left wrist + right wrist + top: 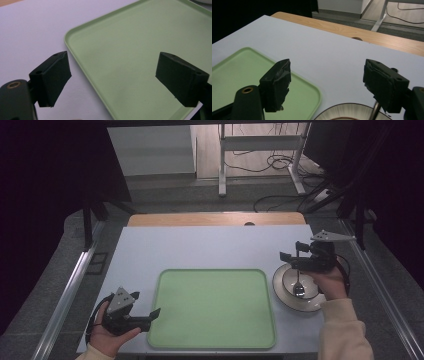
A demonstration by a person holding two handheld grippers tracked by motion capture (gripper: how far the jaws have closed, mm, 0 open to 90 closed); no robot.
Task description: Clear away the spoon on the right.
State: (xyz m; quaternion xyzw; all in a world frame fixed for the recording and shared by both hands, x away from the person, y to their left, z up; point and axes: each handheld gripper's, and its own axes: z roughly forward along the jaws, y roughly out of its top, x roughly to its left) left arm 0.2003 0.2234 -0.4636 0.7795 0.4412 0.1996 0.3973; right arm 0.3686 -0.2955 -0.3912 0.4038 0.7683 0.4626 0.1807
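Observation:
A pale green tray (212, 307) lies flat in the middle of the table, nothing on it. To its right stands a shallow silver bowl (287, 290) with a metal spoon (298, 284) in it. My right gripper (292, 251) hovers open over the bowl's far rim, nothing between its jaws. In the right gripper view (327, 75) the bowl's rim (347, 111) and the spoon's handle (374, 111) lie just below the jaws, beside the tray's corner (312, 95). My left gripper (147, 307) stands open and holds nothing at the tray's left edge (82, 67), its jaws (113, 67) spanning that edge.
The table top (200, 250) is pale and bare around the tray, with a wooden strip (215, 219) along its far edge. Metal rails run down both sides. Beyond the table are a desk frame (260, 150) and cables on the floor.

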